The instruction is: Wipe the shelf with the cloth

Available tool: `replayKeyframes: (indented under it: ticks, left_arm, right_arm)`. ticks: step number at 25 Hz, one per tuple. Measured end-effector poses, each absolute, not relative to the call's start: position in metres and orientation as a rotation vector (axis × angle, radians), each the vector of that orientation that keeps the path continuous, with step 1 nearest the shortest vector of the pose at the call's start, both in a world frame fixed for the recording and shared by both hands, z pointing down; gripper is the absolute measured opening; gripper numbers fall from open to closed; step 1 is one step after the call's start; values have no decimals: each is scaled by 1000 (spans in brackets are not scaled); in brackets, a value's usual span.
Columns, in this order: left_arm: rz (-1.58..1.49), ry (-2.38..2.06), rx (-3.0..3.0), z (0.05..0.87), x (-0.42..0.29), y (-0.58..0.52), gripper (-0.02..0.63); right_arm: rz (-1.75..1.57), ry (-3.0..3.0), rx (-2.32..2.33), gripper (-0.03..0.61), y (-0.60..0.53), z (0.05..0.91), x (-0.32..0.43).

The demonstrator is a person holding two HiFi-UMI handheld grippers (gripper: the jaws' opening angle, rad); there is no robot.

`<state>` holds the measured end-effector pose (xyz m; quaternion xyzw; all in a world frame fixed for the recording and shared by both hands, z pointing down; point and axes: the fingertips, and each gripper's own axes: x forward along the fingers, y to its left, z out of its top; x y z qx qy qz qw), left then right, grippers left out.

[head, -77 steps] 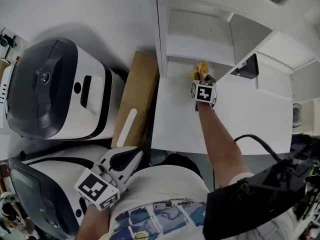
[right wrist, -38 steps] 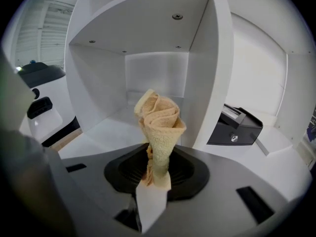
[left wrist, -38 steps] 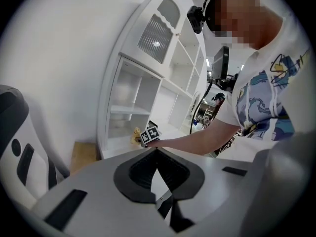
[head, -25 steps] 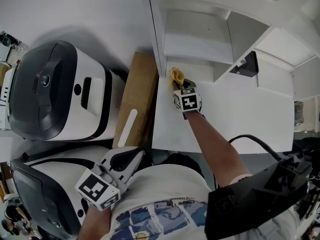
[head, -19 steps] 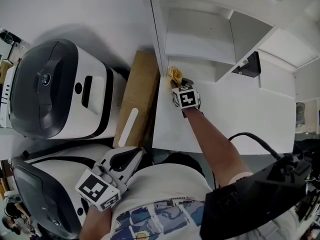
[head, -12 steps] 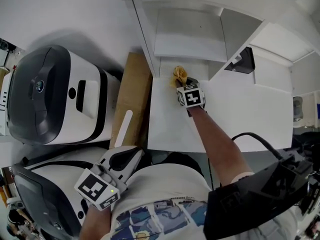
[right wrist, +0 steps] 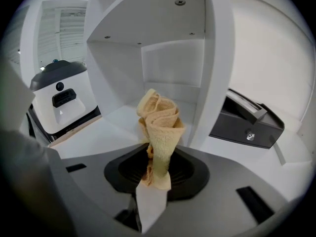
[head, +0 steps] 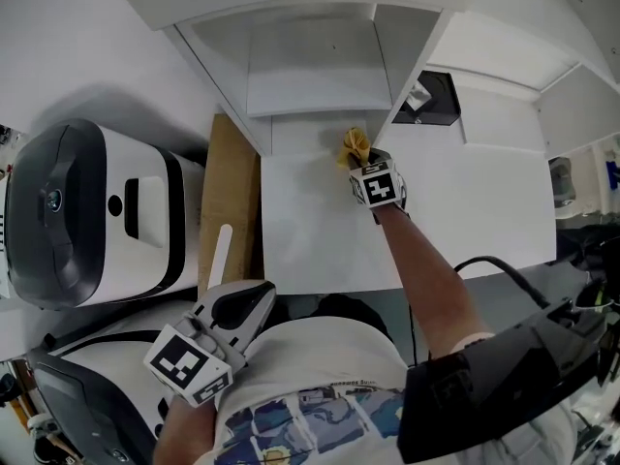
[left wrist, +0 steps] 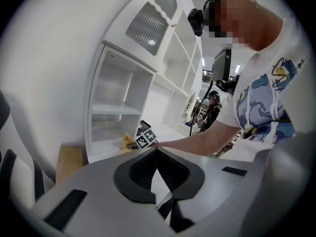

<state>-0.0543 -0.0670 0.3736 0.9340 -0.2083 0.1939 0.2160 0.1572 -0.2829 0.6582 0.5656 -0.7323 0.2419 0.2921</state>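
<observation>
The right gripper (head: 362,161) is clamped on the crumpled yellow terry cloth (head: 355,144), holding it at the white wooden shelf (head: 310,221) just beside its upright divider, while the left gripper (head: 250,303) hangs low by the person's shirt, jaws together on nothing.

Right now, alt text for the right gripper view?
The right gripper is shut on a bunched yellow cloth, which stands up out of its jaws in front of a white shelf compartment. A dark box sits on the surface to the right, and a white and black appliance stands at the left.
</observation>
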Motion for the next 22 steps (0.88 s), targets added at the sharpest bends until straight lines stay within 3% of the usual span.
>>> replayKeyframes:
  ticks: [12,22]
  left_arm:
    - [527,-547,2609,373,-31,-59,12]
    - [484,-506,2678,358,-36,-33,12]
  right_arm:
    - [504,-1885,1433,115,-258,652,192]
    - [587,-1858,1490,115,-198,634,217]
